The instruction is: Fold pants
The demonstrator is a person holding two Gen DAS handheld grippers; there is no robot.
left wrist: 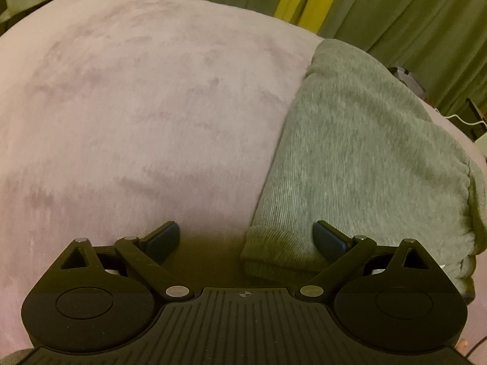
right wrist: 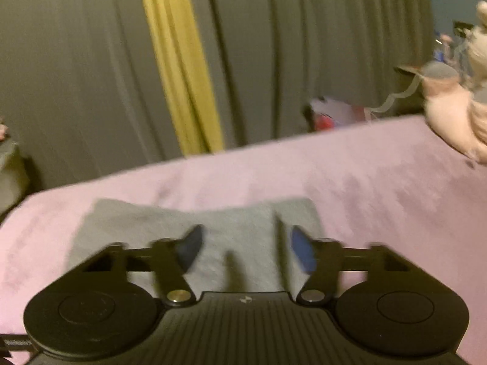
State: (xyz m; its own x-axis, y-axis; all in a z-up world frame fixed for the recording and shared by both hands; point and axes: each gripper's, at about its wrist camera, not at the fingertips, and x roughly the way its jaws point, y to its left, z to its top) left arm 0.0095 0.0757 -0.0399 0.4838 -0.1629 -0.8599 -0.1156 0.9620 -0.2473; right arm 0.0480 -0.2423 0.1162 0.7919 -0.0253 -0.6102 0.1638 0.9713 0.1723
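Observation:
Grey knit pants [left wrist: 359, 158] lie folded on a pink blanket [left wrist: 137, 106], at the right of the left wrist view, with a ribbed cuff end nearest the camera. My left gripper [left wrist: 246, 237] is open and empty, low over the blanket, its right finger over the cuff. In the right wrist view the pants [right wrist: 146, 228] show as a flat grey rectangle on the blanket [right wrist: 380, 188]. My right gripper [right wrist: 245, 251] is open and empty just above them. That view is blurred.
Dark green curtains with a yellow strip [right wrist: 179, 76] hang behind the bed. A pale plush toy [right wrist: 453, 106] sits at the bed's far right corner. Clutter and a white cable [left wrist: 465, 118] lie past the bed's right edge.

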